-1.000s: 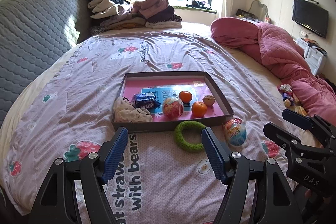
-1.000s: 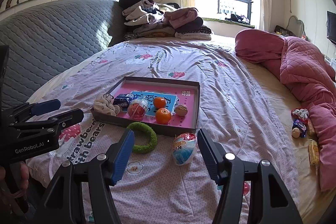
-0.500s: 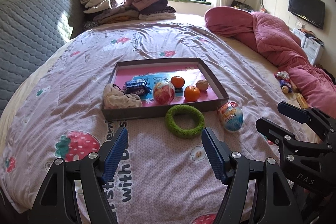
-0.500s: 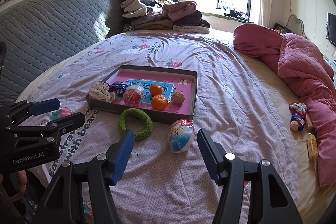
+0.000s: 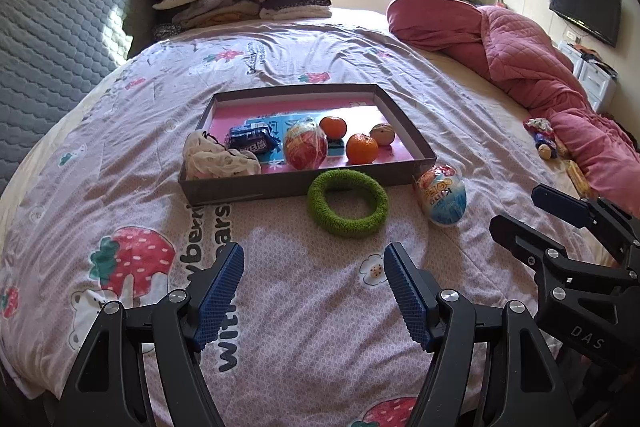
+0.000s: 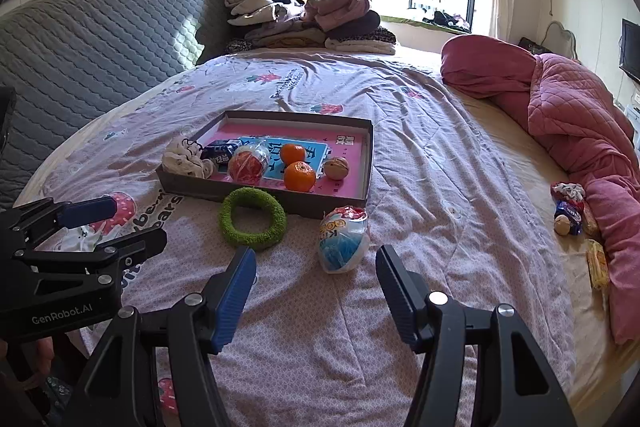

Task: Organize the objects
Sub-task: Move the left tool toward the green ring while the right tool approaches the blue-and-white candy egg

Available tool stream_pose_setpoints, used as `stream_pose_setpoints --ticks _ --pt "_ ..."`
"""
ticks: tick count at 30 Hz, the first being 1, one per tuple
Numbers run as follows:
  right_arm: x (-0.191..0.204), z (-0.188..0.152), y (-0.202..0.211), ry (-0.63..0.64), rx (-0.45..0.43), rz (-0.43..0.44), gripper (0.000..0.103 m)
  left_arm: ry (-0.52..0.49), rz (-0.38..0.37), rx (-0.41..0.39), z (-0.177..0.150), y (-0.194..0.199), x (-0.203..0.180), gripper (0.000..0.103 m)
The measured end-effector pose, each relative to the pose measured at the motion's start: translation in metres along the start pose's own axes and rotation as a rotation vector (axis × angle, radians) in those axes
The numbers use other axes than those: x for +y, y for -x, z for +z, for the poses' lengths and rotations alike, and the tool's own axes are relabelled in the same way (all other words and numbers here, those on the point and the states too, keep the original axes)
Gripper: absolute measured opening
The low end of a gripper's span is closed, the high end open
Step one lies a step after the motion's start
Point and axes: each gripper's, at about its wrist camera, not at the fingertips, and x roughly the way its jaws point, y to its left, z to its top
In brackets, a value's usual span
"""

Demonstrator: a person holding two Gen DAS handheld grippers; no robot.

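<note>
Hovering over the bedspread (image 5: 304, 307) before a shallow box (image 5: 240, 187).
Left gripper (image 5: 314, 291) and right gripper (image 6: 316, 291) both spread, empty; green ring (image 6: 252, 219) and wrapped egg (image 6: 343, 241) lie ahead.

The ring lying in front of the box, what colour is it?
The ring is green, with a fuzzy surface; it shows best in the left wrist view.

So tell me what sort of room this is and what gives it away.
A lived-in bedroom, most likely. A wide bed with a strawberry-and-bear print sheet fills the view, a grey quilted padded headboard runs along its far left side, and a crumpled pink quilted duvet lies on its right edge.
</note>
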Motion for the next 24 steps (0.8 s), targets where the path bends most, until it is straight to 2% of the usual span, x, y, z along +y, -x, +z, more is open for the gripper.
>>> stream_pose_setpoints --ticks 24 --pt "-0.012 -0.026 -0.025 -0.03 0.063 0.0 0.062 -0.023 -0.004 0.086 -0.024 -0.035 -0.007 0.074"
